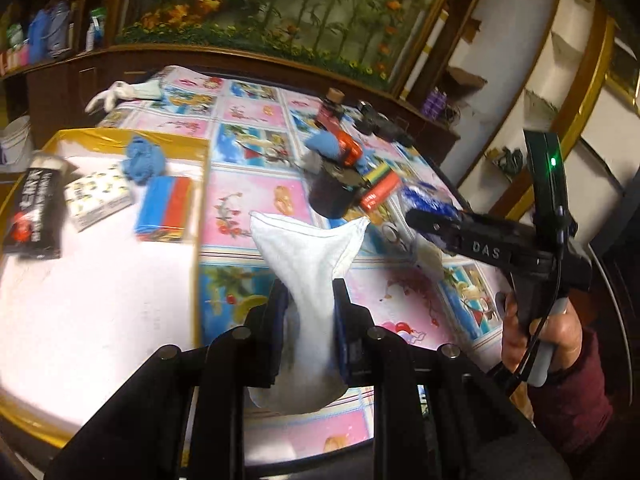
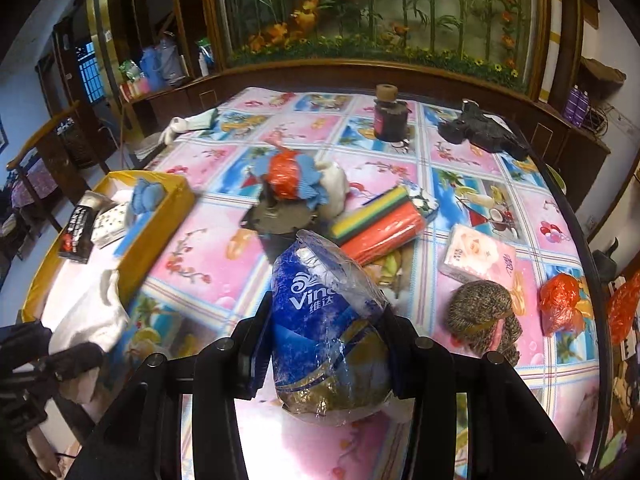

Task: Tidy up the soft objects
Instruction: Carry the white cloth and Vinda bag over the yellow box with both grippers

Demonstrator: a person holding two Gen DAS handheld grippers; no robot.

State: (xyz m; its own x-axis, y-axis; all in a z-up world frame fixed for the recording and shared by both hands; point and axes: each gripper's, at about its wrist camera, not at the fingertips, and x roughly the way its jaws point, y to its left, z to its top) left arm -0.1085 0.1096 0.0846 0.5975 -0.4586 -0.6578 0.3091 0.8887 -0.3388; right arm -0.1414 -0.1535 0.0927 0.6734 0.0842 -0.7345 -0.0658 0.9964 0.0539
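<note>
While left gripper [image 1: 308,312] pinches white cloth [image 1: 304,256] | right gripper [image 2: 324,344] clamps tissue pack [image 2: 320,320] | floral tablecloth [image 2: 460,168], mural wall [image 2: 380,12]

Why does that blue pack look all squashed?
The right claw is squeezing the blue tissue pack, so its clear wrap wrinkles and bulges. The left claw pinches a white cloth the same way.

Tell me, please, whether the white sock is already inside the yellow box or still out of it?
Out: the white sock hangs pinched in the left gripper above the tablecloth, right of the yellow box.
</note>
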